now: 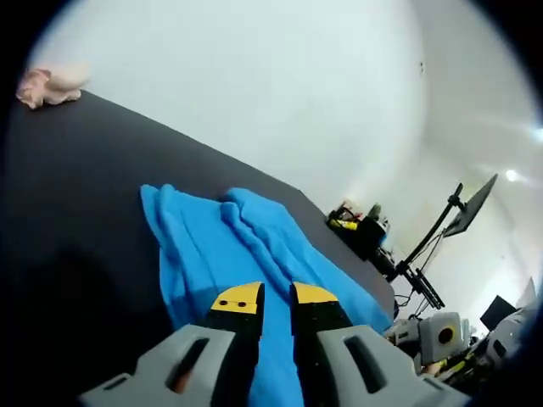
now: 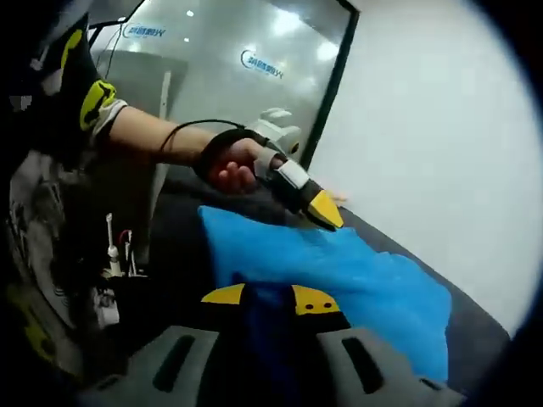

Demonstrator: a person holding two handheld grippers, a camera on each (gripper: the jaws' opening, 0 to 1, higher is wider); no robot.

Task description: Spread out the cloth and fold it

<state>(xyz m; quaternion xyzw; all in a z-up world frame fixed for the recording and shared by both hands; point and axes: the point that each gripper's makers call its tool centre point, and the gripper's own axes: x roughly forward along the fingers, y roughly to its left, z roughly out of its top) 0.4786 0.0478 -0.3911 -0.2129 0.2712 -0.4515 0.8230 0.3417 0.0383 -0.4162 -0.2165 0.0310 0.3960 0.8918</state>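
Because the blue cloth [image 1: 254, 254] lies in soft rolls and wrinkles on the dark table [image 1: 76, 195], it is judged to be light, limp and easily dragged, with no stiffness to hold a shape once lifted. A pinch at an edge or corner is judged best, since a grip taken mid-fabric would only bunch it further.

In the left gripper view the cloth fills the centre and lower middle of the frame, its folds running from the centre left down to the lower right. The left claw [image 1: 277, 298] is seen at the lower centre, its yellow-tipped jaws narrowly parted with blue fabric showing in the gap; whether fabric is actually pinched cannot be told.

In the right gripper view the cloth [image 2: 339, 271] spreads from the centre to the lower right. The right claw [image 2: 268, 298] at the lower centre is clenched on a dark blue fold of the cloth, which fills the space between the jaws. The left claw [image 2: 322, 210] is seen at the upper centre, held by a hand [image 2: 231, 165], with its tip on the far edge of the cloth.

A small pink object [image 1: 49, 85] rests on the table at the upper left of the left gripper view.
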